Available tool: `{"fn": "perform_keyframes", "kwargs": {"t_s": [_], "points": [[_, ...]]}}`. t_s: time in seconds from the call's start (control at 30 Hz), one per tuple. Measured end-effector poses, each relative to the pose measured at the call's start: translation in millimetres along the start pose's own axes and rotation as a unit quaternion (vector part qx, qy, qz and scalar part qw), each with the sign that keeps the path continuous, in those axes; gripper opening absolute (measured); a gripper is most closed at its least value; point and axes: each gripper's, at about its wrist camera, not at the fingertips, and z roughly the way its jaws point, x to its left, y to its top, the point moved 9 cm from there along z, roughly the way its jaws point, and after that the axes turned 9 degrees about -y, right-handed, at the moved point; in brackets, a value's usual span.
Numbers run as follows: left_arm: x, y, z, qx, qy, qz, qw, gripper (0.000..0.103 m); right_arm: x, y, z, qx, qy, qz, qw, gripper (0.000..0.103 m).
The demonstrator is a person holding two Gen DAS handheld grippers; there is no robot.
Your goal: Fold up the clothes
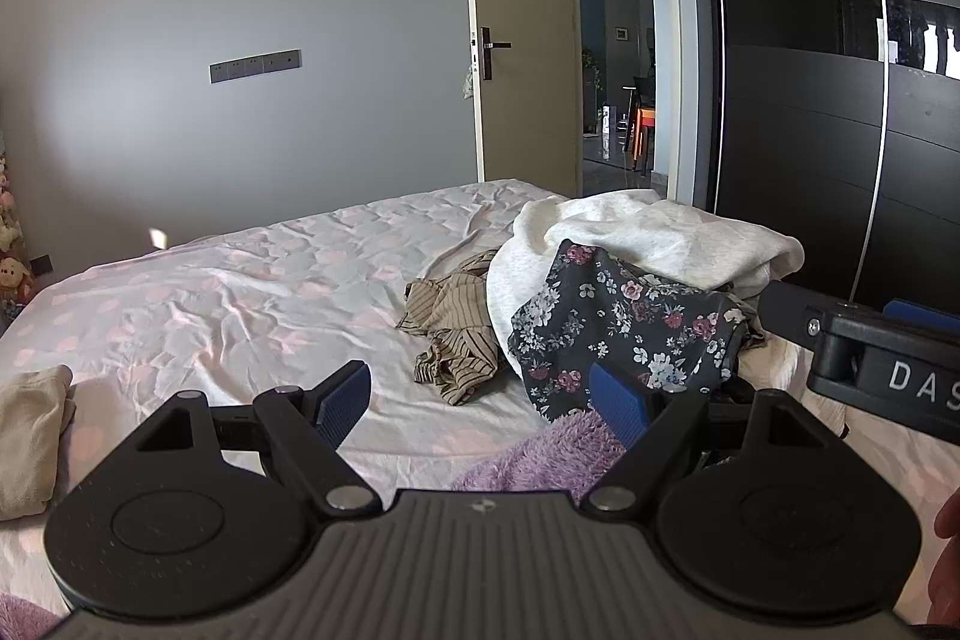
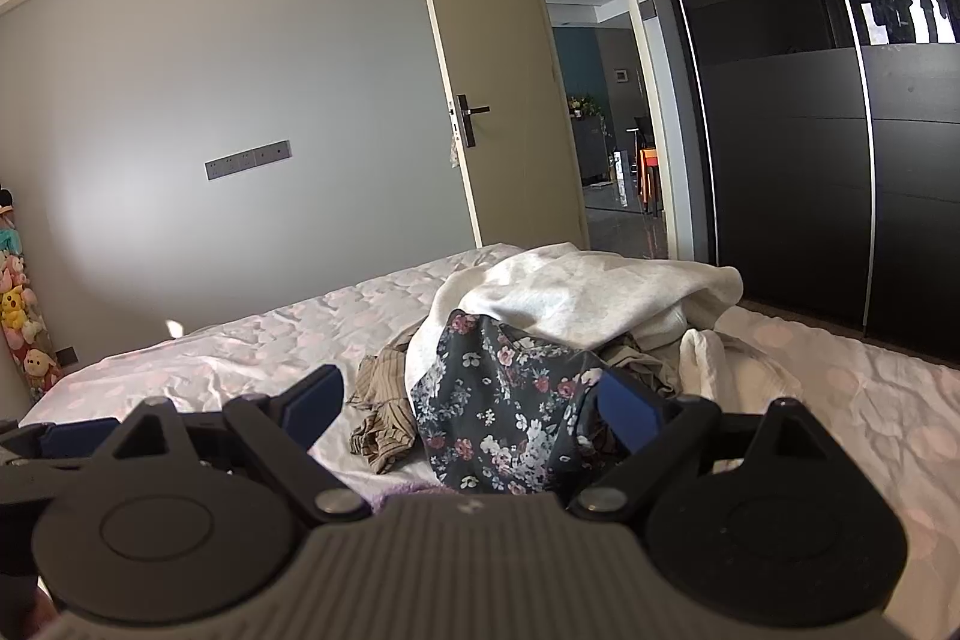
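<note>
A heap of clothes lies on the bed: a dark floral garment [image 1: 624, 322] [image 2: 510, 418] in front, a white sweatshirt [image 1: 654, 232] [image 2: 594, 292] draped over the top, and a crumpled tan striped garment [image 1: 450, 334] [image 2: 381, 412] to its left. A fluffy purple fabric [image 1: 540, 460] lies nearest the camera. My left gripper [image 1: 480, 400] hovers open above the sheet, short of the heap, with nothing between its blue pads. My right gripper [image 2: 474, 406] is open too, level with the floral garment's front, nothing gripped. Its black body [image 1: 864, 358] shows at the right of the left wrist view.
The bed [image 1: 228, 292] wears a white sheet with pink dots, bare on its left half. A folded beige cloth [image 1: 30, 436] sits at the left edge. Dark wardrobe [image 1: 828, 100] stands right; an open door [image 1: 522, 40] behind; plush toys [image 2: 18, 316] far left.
</note>
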Motion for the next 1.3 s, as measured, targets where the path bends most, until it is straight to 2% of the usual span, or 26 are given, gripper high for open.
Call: {"fn": "perform_keyframes", "kwargs": {"t_s": [1.3], "points": [[8.6, -9.4, 7.7, 0.012, 0.008, -0.008, 0.9999, 0.08, 5.1, -3.7, 5.8, 0.0, 0.009, -0.002, 1.0, 0.093]]}}
